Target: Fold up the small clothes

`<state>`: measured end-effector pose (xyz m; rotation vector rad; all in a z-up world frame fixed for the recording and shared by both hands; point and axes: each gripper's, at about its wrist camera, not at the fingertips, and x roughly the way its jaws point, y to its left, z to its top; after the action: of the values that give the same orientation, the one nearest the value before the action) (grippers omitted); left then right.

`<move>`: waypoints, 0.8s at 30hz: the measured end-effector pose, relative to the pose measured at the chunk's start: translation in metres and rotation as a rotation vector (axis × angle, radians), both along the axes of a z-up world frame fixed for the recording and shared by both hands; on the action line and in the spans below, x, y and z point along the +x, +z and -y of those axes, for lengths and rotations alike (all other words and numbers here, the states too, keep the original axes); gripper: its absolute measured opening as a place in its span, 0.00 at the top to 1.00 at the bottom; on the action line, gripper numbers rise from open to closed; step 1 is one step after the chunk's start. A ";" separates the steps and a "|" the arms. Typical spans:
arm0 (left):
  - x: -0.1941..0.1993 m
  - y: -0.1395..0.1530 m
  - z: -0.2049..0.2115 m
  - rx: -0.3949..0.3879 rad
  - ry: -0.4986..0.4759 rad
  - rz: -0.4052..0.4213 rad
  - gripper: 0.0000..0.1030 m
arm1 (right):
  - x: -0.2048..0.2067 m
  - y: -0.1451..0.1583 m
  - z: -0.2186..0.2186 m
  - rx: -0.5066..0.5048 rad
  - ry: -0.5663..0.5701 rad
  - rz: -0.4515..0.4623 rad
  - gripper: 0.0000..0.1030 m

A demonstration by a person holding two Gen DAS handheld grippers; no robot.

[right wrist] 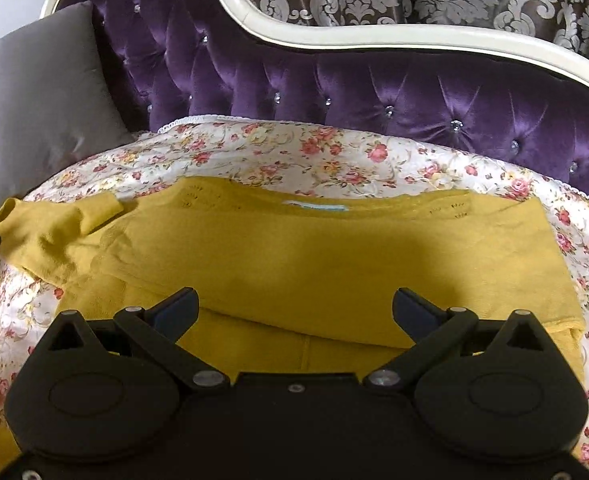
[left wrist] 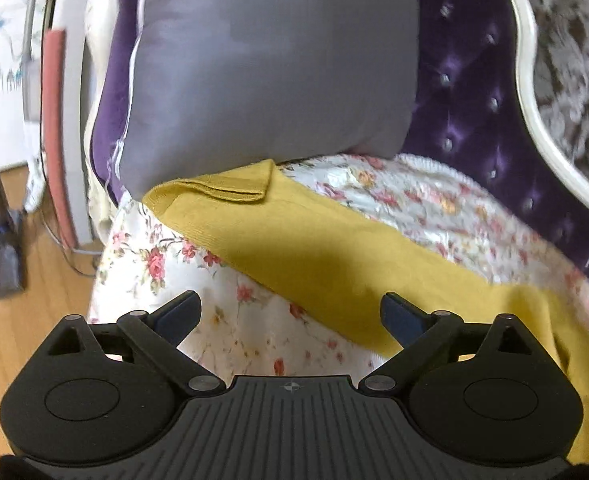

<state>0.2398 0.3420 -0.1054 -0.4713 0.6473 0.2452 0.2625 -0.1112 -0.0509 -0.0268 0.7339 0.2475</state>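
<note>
Through the left wrist view we are looking over the left claw [left wrist: 290, 316], whose jaws are standing spread with nothing between them, hanging just above the floral cover [left wrist: 182, 264] of the sofa. The mustard sweater [left wrist: 294, 252] is lying flat on that cover, one sleeve stretching away toward the grey cushion [left wrist: 270, 64], its cuff [left wrist: 230, 186] turned back on itself right at the cushion's base. We are judging the knit as light, soft and limp: it is going to sag and drape from any single pinch, so that ribbed cuff, doubled and firmer, is looking like the best hold on this side.

Through the right wrist view we are seeing the right claw [right wrist: 294, 308] spread as well, empty, poised over the sweater's body [right wrist: 294, 256]. The lower part is already lying doubled under a crease near the claw, and the neckline with its pale label [right wrist: 318, 206] is facing the purple tufted backrest [right wrist: 374, 92]. We are reckoning the hem edge or the shoulder seam is offering the surest pinch here; the satiny cover may be letting the knit slide when dragged.
</note>
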 end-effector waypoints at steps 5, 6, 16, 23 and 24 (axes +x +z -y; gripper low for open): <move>0.013 -0.006 -0.009 -0.028 -0.001 0.030 0.07 | 0.001 -0.001 -0.007 -0.004 0.011 -0.005 0.01; 0.014 -0.007 -0.010 -0.029 0.008 0.027 0.06 | 0.001 -0.001 -0.008 -0.005 0.015 -0.007 0.01; 0.004 -0.003 -0.017 -0.045 0.057 0.101 0.08 | 0.001 -0.003 -0.011 -0.012 0.028 -0.017 0.01; 0.011 -0.003 -0.019 -0.069 0.037 0.115 0.08 | 0.001 -0.002 -0.013 -0.011 0.032 -0.015 0.01; 0.014 -0.002 -0.020 -0.080 0.037 0.124 0.08 | 0.000 -0.001 -0.013 -0.010 0.034 -0.014 0.01</move>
<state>0.2537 0.3618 -0.1078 -0.5712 0.5284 0.2242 0.2629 -0.0982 -0.0522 -0.0473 0.7487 0.2762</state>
